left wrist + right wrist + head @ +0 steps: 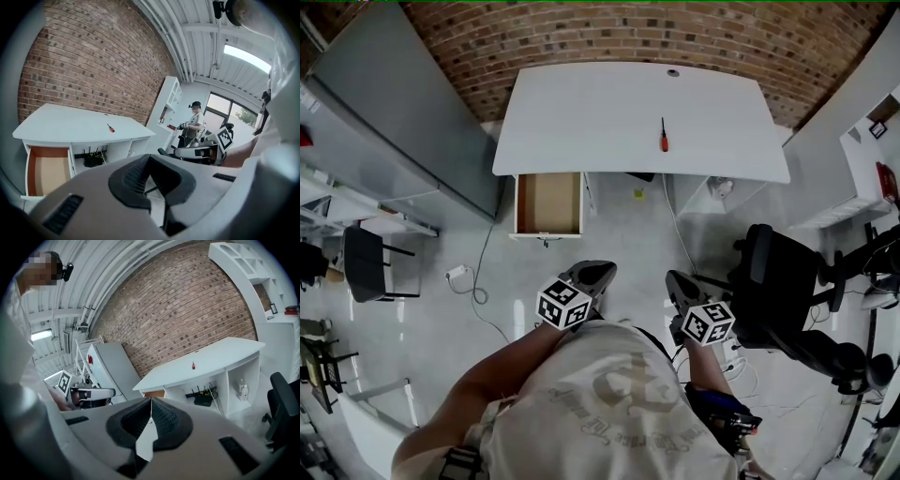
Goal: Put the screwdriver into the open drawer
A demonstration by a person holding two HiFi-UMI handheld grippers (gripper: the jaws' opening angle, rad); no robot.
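Ahead of you:
- One white desk [609, 103], set against the brick wall.
- On its top, right of centre: one screwdriver [664, 135], lying flat, red handle toward you.
- Near the far edge: one small round grommet [673, 72].
- Under the desk's left end: one drawer [548, 202], pulled open toward you, brown inside.
- Grey floor [609, 234]: one black office chair [778, 281] at the right, one white plug [456, 274] with its cable at the left.

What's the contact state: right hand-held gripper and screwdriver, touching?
Apart. The head view shows the screwdriver lying on the white desk, with bare floor between the desk and the right hand-held gripper, whose jaws are shut and empty.
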